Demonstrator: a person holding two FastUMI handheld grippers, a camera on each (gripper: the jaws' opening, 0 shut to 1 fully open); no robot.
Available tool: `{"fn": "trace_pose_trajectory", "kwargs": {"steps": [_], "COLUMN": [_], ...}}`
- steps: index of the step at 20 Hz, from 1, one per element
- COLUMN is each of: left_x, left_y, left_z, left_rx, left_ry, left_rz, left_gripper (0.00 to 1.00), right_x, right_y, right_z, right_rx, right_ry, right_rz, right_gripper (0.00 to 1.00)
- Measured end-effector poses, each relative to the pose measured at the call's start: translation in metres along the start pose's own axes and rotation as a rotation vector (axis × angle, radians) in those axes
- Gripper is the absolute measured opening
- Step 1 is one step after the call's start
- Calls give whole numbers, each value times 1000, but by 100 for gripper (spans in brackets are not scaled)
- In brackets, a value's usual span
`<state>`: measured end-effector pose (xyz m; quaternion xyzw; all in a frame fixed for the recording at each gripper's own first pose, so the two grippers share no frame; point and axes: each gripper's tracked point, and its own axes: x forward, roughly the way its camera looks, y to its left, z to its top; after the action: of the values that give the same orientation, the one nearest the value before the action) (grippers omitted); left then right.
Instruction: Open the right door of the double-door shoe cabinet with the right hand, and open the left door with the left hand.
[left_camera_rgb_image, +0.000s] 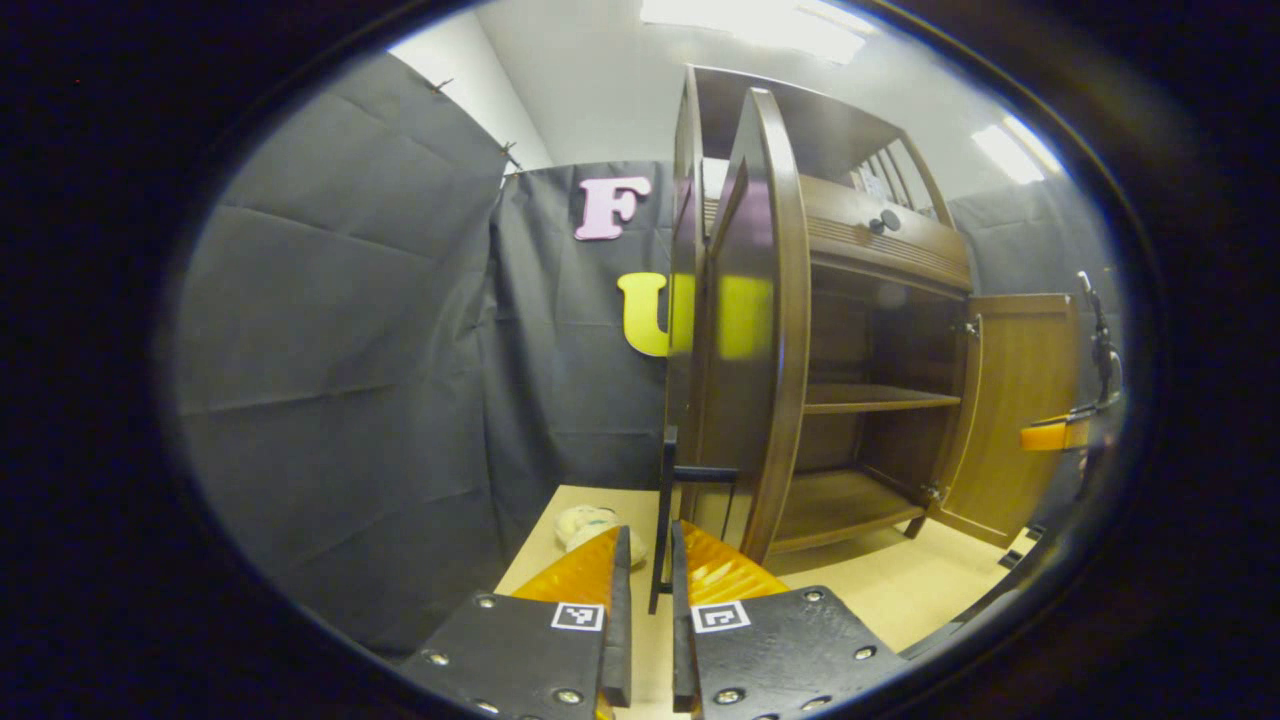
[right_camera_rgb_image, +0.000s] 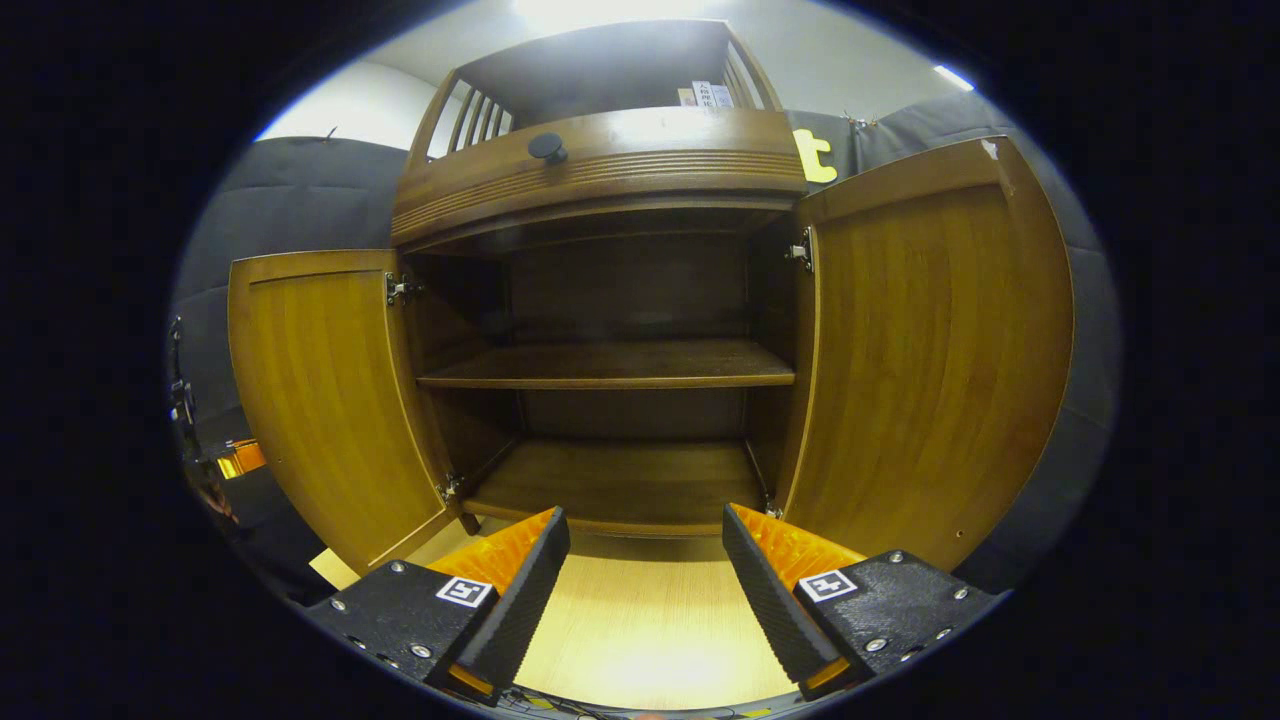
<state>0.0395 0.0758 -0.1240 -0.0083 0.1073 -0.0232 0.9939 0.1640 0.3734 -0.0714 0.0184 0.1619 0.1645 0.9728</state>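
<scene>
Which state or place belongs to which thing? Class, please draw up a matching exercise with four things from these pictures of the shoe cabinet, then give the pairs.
Things
1. right gripper
2. left door
3. round knob
4. middle shelf

States or places
A. swung open, seen edge-on in the left gripper view
B. inside the cabinet, nothing on it
C. fingers spread wide apart, holding nothing
D. on the front panel above the door opening

Pairs: 1-C, 2-A, 3-D, 4-B
</scene>
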Motion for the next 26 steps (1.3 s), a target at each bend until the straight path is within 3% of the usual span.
{"fn": "trace_pose_trajectory", "kwargs": {"steps": [5,7,10,13,15,20,23,26], "left_x": [-60,-86,-115,-129,-130,-147,-156,-174], "left_y": [-16,-33,-71,-128,-159,-195,-210,-213], "left_z": [23,46,81,105,115,110,94,91], "left_rx": [-7,-28,-23,-24,-16,16,-44,-79], "left_ry": [-4,-31,-72,-105,-125,-133,-108,-109], "left_rz": [111,158,215,206,211,362,360,356], "left_gripper": [24,28,34,38,50,81,100,100], "right_x": [-14,-26,-47,-66,-79,-111,-126,-135], "right_y": [-17,-26,-46,-60,-72,-103,-124,-136], "right_z": [12,25,43,53,57,40,26,14], "right_rx": [-39,-77,-93,-48,-17,19,32,42], "right_ry": [-36,-69,-114,-135,-163,-171,-161,-133], "right_rz": [36,50,62,77,79,74,47,31], "right_gripper": [95,92,92,95,92,95,95,91]}}
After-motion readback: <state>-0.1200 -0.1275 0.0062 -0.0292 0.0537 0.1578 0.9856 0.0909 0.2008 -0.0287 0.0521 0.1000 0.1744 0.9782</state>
